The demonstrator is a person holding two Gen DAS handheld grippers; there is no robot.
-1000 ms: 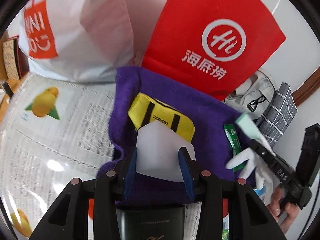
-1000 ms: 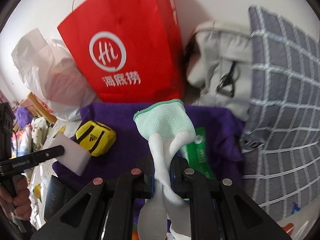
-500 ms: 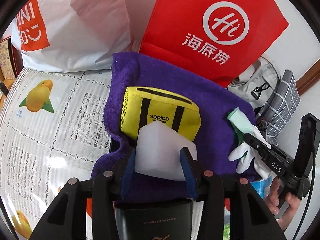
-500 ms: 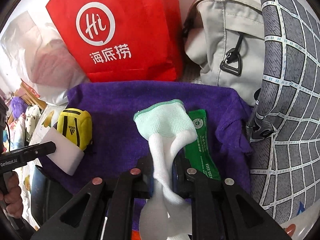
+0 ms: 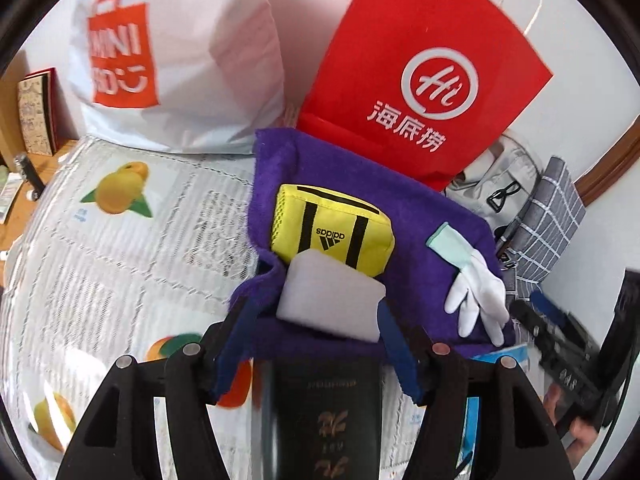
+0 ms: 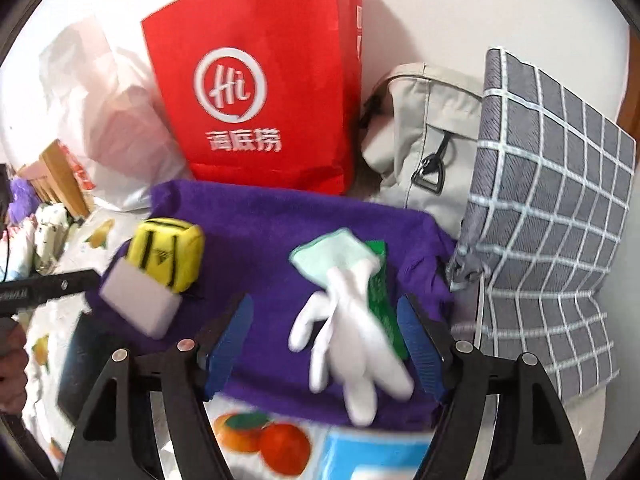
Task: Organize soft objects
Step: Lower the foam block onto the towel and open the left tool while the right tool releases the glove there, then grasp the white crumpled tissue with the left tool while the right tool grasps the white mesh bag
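Left wrist view: my left gripper (image 5: 316, 354) has its jaws spread, the white sponge (image 5: 330, 300) lying loose between them on the purple towel (image 5: 416, 216), touching the yellow pouch (image 5: 332, 232). Right wrist view: my right gripper (image 6: 326, 350) jaws spread wide too, white glove (image 6: 350, 334) lying on the towel between them, over a green packet (image 6: 378, 300). Red bag (image 6: 256, 80) stands behind the towel.

"adidas" on yellow pouch (image 5: 332, 232)
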